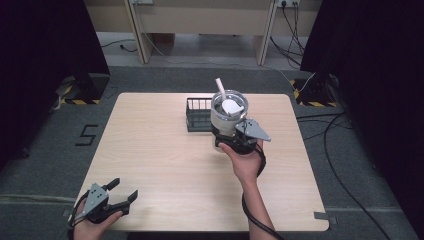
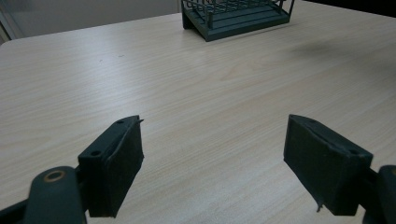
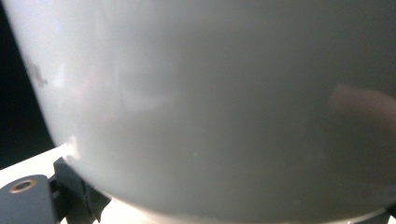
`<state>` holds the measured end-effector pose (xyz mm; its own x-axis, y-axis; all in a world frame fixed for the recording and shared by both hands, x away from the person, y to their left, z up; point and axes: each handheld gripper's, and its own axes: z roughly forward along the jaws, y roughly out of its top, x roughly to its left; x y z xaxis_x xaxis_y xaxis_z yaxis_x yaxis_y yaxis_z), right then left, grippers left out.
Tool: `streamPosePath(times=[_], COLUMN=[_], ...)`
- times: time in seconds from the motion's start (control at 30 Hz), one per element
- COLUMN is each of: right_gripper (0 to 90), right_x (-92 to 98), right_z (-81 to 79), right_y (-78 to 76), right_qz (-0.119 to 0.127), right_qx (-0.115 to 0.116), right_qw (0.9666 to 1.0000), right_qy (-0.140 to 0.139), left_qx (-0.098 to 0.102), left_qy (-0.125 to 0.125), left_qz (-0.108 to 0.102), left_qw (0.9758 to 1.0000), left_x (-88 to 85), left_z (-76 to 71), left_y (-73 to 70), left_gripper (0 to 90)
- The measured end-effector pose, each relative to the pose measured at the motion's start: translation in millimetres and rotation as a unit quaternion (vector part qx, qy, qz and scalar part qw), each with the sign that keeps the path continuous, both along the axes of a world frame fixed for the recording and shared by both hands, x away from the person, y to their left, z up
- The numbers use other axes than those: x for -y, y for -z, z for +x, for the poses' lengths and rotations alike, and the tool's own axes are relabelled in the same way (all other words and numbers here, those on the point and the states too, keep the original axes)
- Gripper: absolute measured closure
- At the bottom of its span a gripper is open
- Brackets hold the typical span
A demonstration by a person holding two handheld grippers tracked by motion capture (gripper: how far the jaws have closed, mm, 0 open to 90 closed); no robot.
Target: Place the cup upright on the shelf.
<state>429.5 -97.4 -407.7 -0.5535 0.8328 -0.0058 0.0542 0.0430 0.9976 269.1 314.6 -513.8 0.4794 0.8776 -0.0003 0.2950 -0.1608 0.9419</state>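
A pale lidded tumbler (image 1: 227,114) with a white straw (image 1: 220,85) is held above the table (image 1: 165,165) by my right gripper (image 1: 231,140), which is shut on its lower body. In the right gripper view the tumbler's grey-white wall (image 3: 210,107) sits right against the lens, between the jaws. Just behind the tumbler stands a dark wire basket (image 1: 198,115); it also appears far off as the basket (image 2: 236,16) in the left gripper view. My left gripper (image 1: 123,192) rests near the table's front left corner, open, with nothing between its fingers (image 2: 116,163).
The light wooden table top (image 2: 205,88) stretches between the left gripper and the basket. Black cables (image 1: 330,130) run over the grey floor to the right of the table. Dark curtains flank both sides.
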Motion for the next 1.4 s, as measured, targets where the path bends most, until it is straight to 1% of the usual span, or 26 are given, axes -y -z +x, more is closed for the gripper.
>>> streamPosePath(times=[0.3,0.33,0.4,0.77,0.9,0.93,0.97,1.03,1.07,1.1,1.13,1.2,1.23,1.4], right_gripper=[9.4,9.4,9.5,9.5,9.5,9.5,9.5,9.5,9.5,9.5,9.5,9.5,9.5,9.5], right_x=[1.5,2.0,2.2,-0.4,-3.4,-3.4,-4.5,-5.1,-6.6,-6.6,-7.6,-8.0,-9.2,-10.7], right_z=[11.0,15.0,18.2,34.2,44.9,44.9,49.4,50.8,55.7,55.7,60.2,61.9,66.8,76.3], right_y=[-6.5,-8.4,-10.2,-20.2,-26.3,-26.3,-28.3,-28.9,-30.3,-30.3,-31.0,-31.2,-31.6,-32.4], right_qz=[0.0,0.001,0.0,0.006,0.006,0.006,0.007,0.008,0.007,0.007,0.007,0.007,0.008,0.007], right_qx=[0.003,0.004,0.003,0.01,0.015,0.015,0.014,0.013,0.014,0.014,0.013,0.012,0.01,0.008], right_qw=[1.0,1.0,0.9999,0.9998,0.9998,0.9998,0.9998,0.9998,0.9998,0.9998,0.9997,0.9997,0.9997,0.9998], right_qy=[0.008,0.008,0.011,0.013,0.014,0.014,0.015,0.015,0.016,0.016,0.017,0.018,0.02,0.019], left_qx=[0.0,0.0,0.001,0.002,0.003,0.003,0.002,0.003,0.003,0.003,0.003,0.003,0.003,0.003], left_qy=[-0.001,-0.001,0.0,-0.001,-0.002,-0.002,-0.002,-0.002,-0.002,-0.002,-0.002,-0.002,-0.002,-0.003], left_qz=[0.001,0.0,0.0,-0.003,-0.004,-0.005,-0.005,-0.005,-0.005,-0.005,-0.005,-0.005,-0.005,-0.007], left_qw=[1.0,1.0,1.0,1.0,1.0,1.0,1.0,1.0,1.0,1.0,1.0,1.0,1.0,1.0], left_x=[0.0,-0.1,-0.2,-1.0,-1.4,-1.5,-1.5,-1.5,-1.6,-1.6,-1.6,-1.7,-1.7,-1.8], left_z=[0.0,0.1,0.1,0.0,0.1,0.1,0.2,0.2,0.2,0.2,0.3,0.3,0.3,0.4], left_y=[-0.1,0.1,0.0,-0.4,-0.5,-0.4,-0.4,-0.4,-0.4,-0.4,-0.3,-0.4,-0.5,-0.2], left_gripper=[19.2,19.2,19.2,19.2,19.2,19.2,19.2,19.2,19.2,19.2,19.2,19.2,19.2,19.2])
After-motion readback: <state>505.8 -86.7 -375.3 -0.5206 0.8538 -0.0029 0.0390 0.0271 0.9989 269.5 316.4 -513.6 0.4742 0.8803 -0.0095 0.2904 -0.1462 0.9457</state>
